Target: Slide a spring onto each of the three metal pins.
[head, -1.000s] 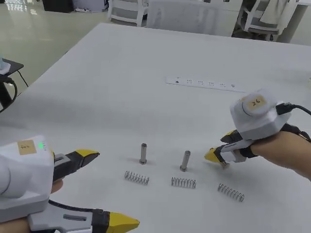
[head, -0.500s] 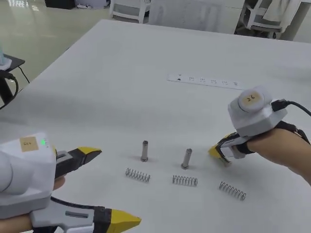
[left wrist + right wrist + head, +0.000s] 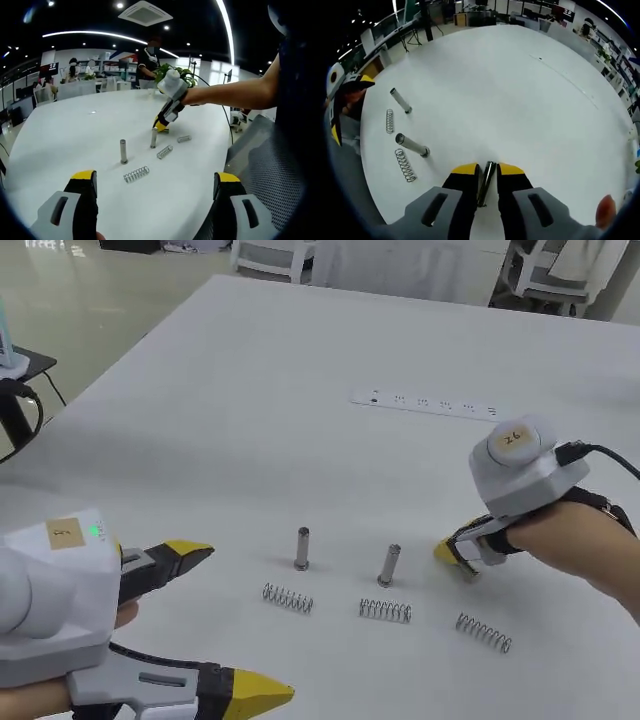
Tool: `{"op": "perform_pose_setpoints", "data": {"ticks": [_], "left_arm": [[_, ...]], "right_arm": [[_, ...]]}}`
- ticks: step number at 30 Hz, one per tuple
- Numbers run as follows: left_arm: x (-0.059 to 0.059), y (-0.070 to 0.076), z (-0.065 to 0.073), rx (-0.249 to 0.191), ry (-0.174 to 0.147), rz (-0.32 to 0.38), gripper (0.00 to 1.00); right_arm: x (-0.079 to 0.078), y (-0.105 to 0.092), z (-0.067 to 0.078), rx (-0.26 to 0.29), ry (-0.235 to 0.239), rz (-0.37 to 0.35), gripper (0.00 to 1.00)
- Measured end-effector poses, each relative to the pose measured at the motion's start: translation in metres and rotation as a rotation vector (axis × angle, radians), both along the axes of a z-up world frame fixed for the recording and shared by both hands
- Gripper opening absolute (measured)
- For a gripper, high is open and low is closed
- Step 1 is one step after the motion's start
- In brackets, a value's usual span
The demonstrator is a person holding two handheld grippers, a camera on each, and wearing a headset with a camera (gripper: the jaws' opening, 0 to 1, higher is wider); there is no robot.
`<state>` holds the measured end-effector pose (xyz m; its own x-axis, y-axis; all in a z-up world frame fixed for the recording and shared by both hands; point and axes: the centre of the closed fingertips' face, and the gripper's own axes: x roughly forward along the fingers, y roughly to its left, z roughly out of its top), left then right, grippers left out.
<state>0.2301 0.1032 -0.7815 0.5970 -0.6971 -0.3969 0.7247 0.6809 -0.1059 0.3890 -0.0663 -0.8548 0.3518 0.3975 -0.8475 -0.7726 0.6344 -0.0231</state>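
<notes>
Two metal pins stand upright on the white table. In front of them three springs lie in a row. My right gripper is low over the table just right of the second pin. It is shut on a third metal pin, which lies along its jaws. My left gripper is open and holds nothing, at the near left. In its own view, the two pins and the springs lie ahead of it.
A white power strip lies across the table beyond the pins. Chairs stand past the far edge. The table's left edge runs diagonally at the left, over open floor.
</notes>
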Motion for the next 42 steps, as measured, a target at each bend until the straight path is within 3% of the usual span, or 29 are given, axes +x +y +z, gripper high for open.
{"op": "perform_pose_setpoints", "data": {"ticks": [19,32,42], "left_arm": [[0.001,0.000,0.002,0.000,-0.007,0.000,0.93],[0.001,-0.003,0.006,0.003,-0.017,-0.010,0.93],[0.000,-0.002,0.009,0.014,-0.027,-0.018,0.92]], "right_arm": [[-0.003,-0.004,0.001,-0.030,0.023,-0.053,0.06],[-0.014,-0.007,0.024,0.002,-0.025,-0.061,0.05],[-0.022,-0.011,0.031,0.029,-0.043,-0.077,0.05]]}}
